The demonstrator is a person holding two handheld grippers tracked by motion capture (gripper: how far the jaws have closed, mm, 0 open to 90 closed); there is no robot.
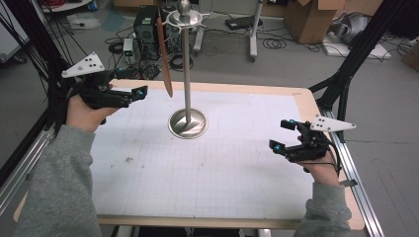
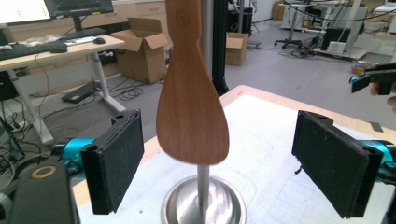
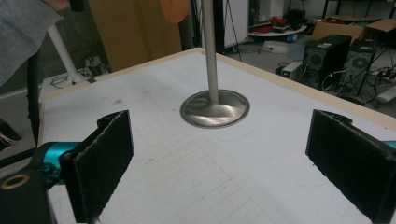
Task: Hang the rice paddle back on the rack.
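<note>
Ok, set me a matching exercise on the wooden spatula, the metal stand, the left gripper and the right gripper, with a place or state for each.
Things:
1. wooden spatula
2. metal stand
3. left gripper
4. right gripper

Places or states:
A. stands upright on the white mat
B. open, near the mat's right edge
C. hangs from the stand's top
D. open, its pads either side of the spatula's blade without touching

Pairs: 1-C, 2-A, 3-D, 4-B
</note>
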